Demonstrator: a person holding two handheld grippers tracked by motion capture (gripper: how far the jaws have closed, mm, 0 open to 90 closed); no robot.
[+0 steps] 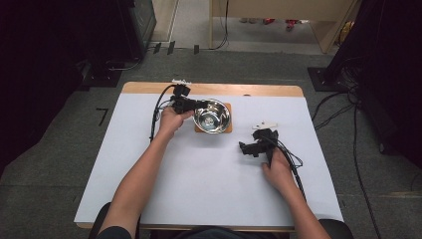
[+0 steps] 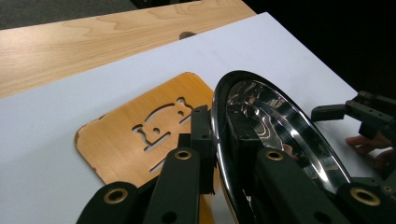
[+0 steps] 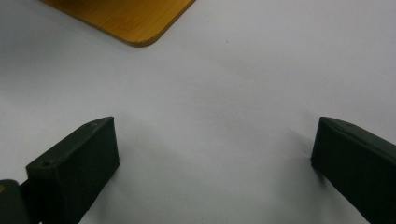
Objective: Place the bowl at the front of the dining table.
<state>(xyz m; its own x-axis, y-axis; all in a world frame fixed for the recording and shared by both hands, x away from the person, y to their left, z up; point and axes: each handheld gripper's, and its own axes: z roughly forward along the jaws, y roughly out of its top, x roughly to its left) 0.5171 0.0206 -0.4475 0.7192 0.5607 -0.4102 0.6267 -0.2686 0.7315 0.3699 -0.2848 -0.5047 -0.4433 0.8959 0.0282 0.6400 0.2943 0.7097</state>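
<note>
Left gripper view: left gripper [image 2: 219, 140] clamps the steel bowl [image 2: 275, 126] rim; right gripper [image 3: 210, 154] gapes wide.

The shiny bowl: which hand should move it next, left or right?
Left. The left gripper already has its fingers clamped on the rim of the shiny bowl, which sits over the wooden coaster. The right gripper is open, resting on bare white table away from it.
</note>
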